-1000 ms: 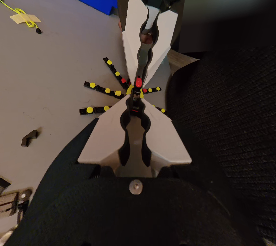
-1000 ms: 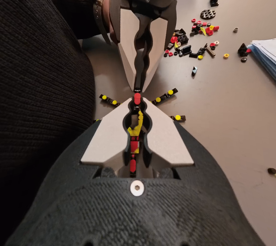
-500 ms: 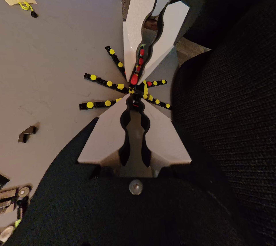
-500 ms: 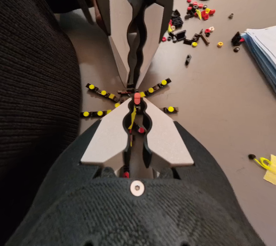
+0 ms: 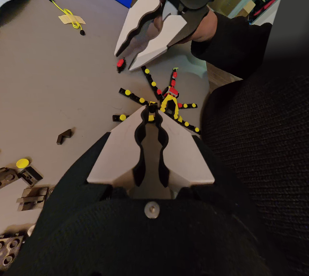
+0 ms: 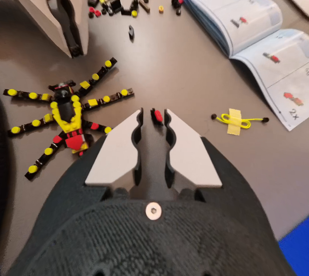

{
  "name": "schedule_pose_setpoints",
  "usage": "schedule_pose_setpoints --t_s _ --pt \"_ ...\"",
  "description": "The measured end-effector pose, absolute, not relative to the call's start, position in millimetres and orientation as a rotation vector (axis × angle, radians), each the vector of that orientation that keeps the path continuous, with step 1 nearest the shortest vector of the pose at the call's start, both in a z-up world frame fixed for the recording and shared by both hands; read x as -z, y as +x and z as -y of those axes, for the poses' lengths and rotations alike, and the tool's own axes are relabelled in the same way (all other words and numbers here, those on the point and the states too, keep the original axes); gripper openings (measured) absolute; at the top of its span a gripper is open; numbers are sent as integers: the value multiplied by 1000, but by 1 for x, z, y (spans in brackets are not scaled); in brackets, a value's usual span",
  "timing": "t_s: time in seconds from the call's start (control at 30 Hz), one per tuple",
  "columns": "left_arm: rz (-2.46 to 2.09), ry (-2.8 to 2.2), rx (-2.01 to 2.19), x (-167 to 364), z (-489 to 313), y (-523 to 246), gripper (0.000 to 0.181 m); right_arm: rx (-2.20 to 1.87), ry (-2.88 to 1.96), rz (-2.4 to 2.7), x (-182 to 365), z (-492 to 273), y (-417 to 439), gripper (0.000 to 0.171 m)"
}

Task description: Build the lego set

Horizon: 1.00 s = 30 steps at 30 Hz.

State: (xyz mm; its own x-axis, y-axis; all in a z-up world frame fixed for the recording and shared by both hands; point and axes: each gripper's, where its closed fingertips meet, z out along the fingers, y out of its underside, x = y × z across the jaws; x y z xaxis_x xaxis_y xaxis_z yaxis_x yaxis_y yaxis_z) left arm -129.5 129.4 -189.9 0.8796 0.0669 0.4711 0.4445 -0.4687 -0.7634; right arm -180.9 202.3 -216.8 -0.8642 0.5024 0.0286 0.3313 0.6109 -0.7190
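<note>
Right wrist view, black lego spider [image 6: 66, 114], yellow-studded legs, red rear segment

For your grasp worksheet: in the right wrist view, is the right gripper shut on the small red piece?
No: the right gripper is open, the red piece lying loose between.

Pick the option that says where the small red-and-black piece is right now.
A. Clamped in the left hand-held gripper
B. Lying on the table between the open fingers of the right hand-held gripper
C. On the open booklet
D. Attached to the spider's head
B: the red-and-black piece lies on the table in the gap of the open right hand-held gripper, with neither finger visibly touching it, apart from the spider.
</note>
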Motion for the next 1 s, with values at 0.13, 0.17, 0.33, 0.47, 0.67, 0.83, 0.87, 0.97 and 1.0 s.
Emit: schedule_pose_setpoints --t_s 0.13,0.17,0.33,0.47,0.67,0.83,0.87,0.97,1.0 --pt "363 -2030 456 189 -131 -128 5 -1374 -646 2530 181 -174 -170 19" --pt "358 -2030 449 188 -133 -128 5 -1482 -664 2536 174 -163 -163 19" --pt "338 -2069 327 191 -136 -132 4 -1733 -825 2610 169 -135 -145 30" --pt "298 -2089 194 191 -139 -137 4 -1845 -1001 2594 169 -128 -145 24" --pt "274 -2081 109 185 -143 -139 4 -1764 -1064 2623 178 -132 -147 10" --pt "283 -2068 102 183 -142 -141 4 -1823 -1161 2630 180 -134 -147 5" --pt "281 -2062 97 182 -142 -141 4 -1848 -1184 2626 179 -134 -147 5" --pt "278 -2023 100 176 -144 -141 5 -1970 -1264 2596 173 -136 -147 4" --pt "276 -1999 105 173 -144 -141 4 -2024 -1291 2578 170 -136 -148 2"
